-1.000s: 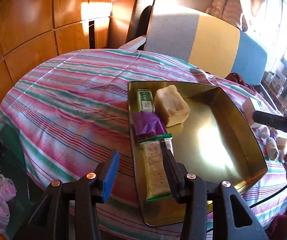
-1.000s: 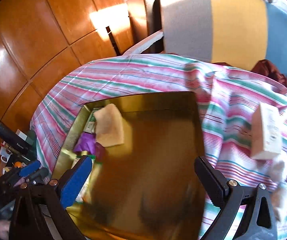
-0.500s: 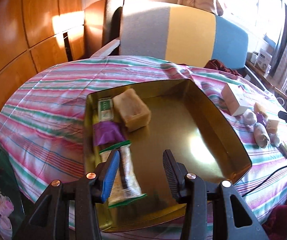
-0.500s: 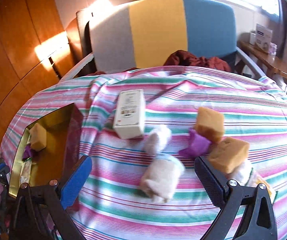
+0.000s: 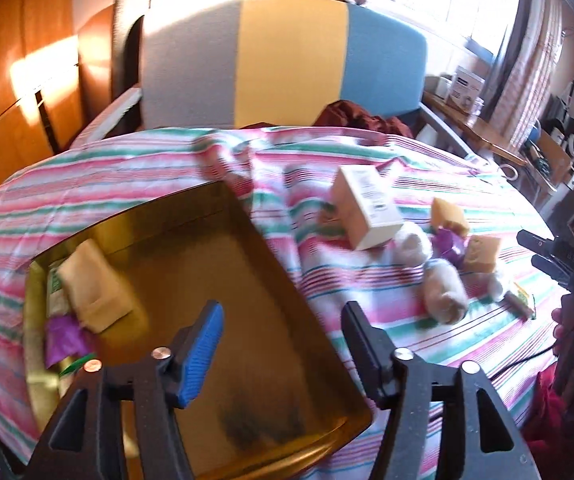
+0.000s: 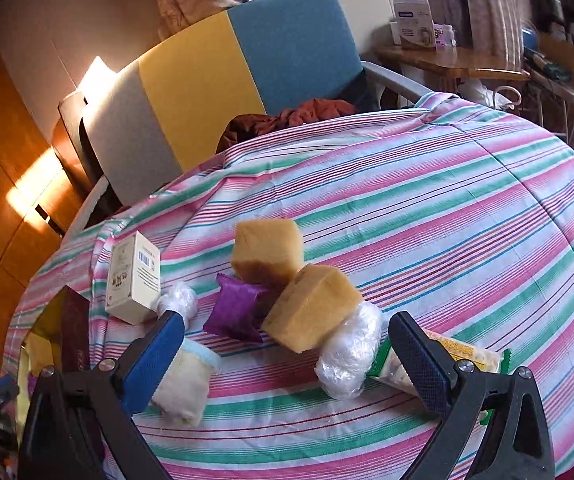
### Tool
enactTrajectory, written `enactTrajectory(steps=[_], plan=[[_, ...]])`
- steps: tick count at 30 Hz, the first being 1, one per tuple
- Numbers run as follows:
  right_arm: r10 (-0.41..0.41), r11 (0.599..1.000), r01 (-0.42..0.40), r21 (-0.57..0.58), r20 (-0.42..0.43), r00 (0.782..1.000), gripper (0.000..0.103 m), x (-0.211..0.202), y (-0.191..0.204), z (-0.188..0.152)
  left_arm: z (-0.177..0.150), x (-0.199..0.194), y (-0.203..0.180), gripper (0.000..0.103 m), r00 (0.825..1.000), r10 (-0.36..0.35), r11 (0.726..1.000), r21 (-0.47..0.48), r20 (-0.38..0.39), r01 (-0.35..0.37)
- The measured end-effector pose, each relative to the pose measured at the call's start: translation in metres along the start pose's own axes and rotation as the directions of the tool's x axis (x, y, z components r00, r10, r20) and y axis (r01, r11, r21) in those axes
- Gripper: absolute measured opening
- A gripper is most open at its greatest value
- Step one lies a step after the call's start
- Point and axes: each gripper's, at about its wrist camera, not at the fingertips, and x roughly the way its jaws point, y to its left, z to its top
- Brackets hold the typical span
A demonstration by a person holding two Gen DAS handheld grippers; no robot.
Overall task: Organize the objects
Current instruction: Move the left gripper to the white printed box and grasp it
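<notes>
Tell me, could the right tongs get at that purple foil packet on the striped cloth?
Probably yes. The right tongs stand open just short of the purple foil packet, nothing covering it. A tan sponge block leans against its side, so it may get nudged.

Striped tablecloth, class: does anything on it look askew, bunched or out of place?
Yes. The striped tablecloth is rucked into folds near the gold tray's far corner. Beside it, the cream box lies tipped, and sponges, a purple packet and wrapped bundles sit jumbled together, unsorted.
</notes>
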Motion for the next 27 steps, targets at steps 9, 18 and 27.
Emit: enactTrajectory(steps=[9,18,27], plan=[[-0.006,0.993,0.003,0.116,0.024,1.000,0.103,-0.016,-0.020,0.005,0.062,0.073,-0.068,0.082,0.996,-0.057,0.996,0.058,-0.070,0.061],[0.030,0.979,-0.033,0.201,0.020,0.999,0.103,-0.018,-0.037,0.008,0.102,0.142,-0.080,0.094,0.989,-0.051,0.999,-0.001,-0.135,0.051],[0.042,0.980,-0.043,0.193,0.011,0.999,0.103,-0.015,-0.038,0.008,0.098,0.187,-0.077,0.051,0.971,-0.052,0.998,-0.057,-0.232,0.040]])
